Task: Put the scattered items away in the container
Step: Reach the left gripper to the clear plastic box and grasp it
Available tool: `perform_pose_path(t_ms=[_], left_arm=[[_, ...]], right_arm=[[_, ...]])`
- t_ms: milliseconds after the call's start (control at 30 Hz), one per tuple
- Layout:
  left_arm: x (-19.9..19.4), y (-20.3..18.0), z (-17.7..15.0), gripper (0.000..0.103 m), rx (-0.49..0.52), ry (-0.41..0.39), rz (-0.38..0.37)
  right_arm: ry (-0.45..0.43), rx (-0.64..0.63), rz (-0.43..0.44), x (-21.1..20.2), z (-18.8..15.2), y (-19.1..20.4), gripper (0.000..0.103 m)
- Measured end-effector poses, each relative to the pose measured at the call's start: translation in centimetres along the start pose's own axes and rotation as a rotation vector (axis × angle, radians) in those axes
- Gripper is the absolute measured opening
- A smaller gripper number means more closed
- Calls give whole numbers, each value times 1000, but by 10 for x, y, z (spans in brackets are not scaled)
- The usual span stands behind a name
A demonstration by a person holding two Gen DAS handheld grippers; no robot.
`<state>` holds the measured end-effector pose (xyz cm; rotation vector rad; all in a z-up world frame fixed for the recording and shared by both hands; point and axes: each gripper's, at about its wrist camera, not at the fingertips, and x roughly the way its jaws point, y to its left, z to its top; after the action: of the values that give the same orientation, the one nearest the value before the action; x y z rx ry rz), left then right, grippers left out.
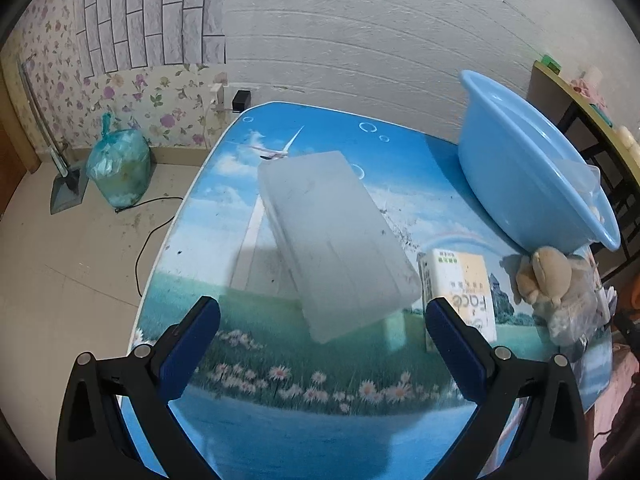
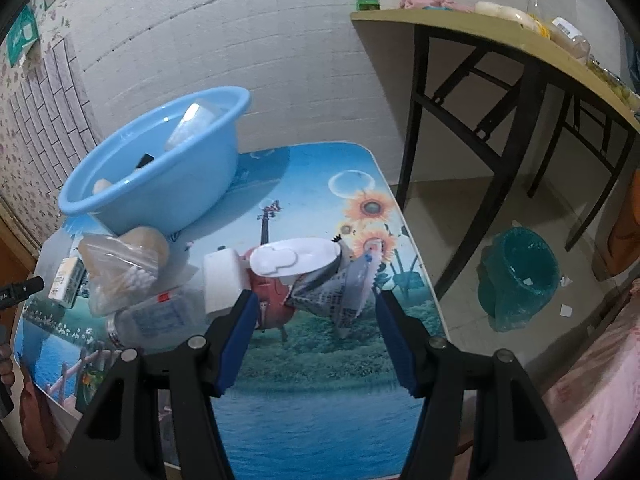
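I see a low table (image 1: 280,432) covered in a printed landscape sheet, standing against a white block wall (image 1: 360,40), with floral wallpaper (image 1: 132,96) to one side. My left gripper (image 1: 322,320) and right gripper (image 2: 314,314) both hover above it, fingers apart, holding nothing. The blue basin (image 2: 152,168) sits tilted at the far end with a few items inside. A frosted plastic box (image 1: 336,248) lies mid-table; a tissue pack (image 1: 464,292), a plush toy (image 1: 540,276) and a cotton-swab bag (image 2: 120,276) lie just beside the basin.

Blurred translucent box (image 1: 336,240); basin (image 2: 160,184) contents half-hidden.
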<state>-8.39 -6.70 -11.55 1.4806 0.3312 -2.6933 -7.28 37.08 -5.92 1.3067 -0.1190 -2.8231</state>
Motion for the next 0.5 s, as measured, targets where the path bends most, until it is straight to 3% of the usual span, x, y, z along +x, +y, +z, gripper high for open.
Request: perform_pose_path(t_ms=[200,400,500], left_arm=[[13,-5,9,103,7,17,27],[23,-7,18,101,-3,29,2],[25,-10,20,87,21,19,19]], right_arm=[[28,-1,-14,13,1,-2,60],[49,-6,-19,23,2,-3,60],[59,-5,-22,28,3,-4,56]])
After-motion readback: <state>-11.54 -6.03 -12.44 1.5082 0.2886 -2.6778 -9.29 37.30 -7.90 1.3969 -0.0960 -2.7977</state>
